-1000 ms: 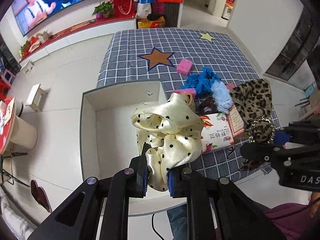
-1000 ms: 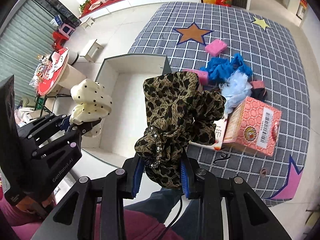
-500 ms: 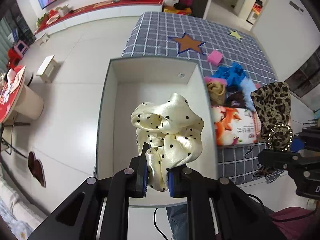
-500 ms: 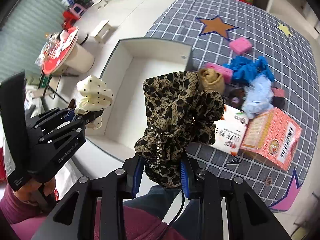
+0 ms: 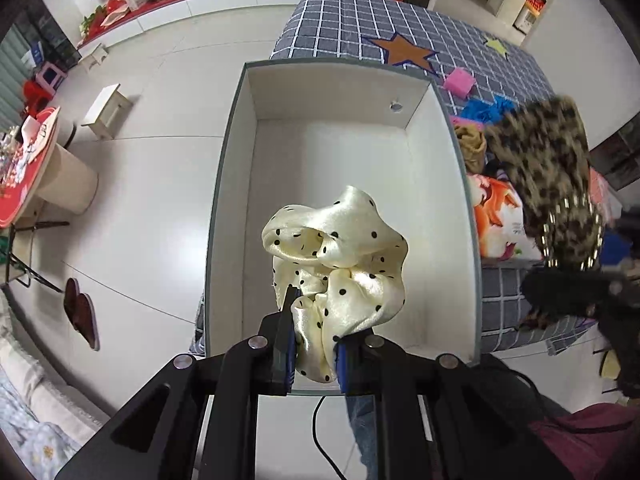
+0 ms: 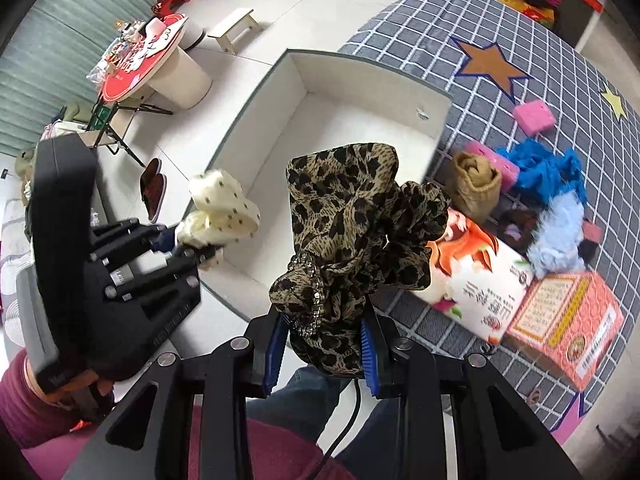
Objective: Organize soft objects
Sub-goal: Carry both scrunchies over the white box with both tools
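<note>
My left gripper (image 5: 314, 350) is shut on a cream polka-dot scrunchie (image 5: 340, 256) and holds it above the near end of an open white box (image 5: 236, 184). My right gripper (image 6: 324, 346) is shut on a leopard-print scrunchie (image 6: 352, 216), held above the box's near right corner (image 6: 260, 272). The left gripper with the cream scrunchie (image 6: 220, 208) shows at left in the right wrist view. The leopard scrunchie (image 5: 552, 176) shows blurred at right in the left wrist view.
On the grey checked mat (image 6: 440, 40) right of the box lie a tan roll (image 6: 476, 184), pink sponges (image 6: 534, 118), blue cloth (image 6: 540, 168), a light-blue fluffy piece (image 6: 556, 236), a tissue pack (image 6: 480, 284) and a pink carton (image 6: 568, 320). A round red table (image 6: 136, 68) stands left.
Both grippers have moved left with their scrunchies. The cream scrunchie is now over the box's inside, and the leopard scrunchie has come to the box's right edge.
</note>
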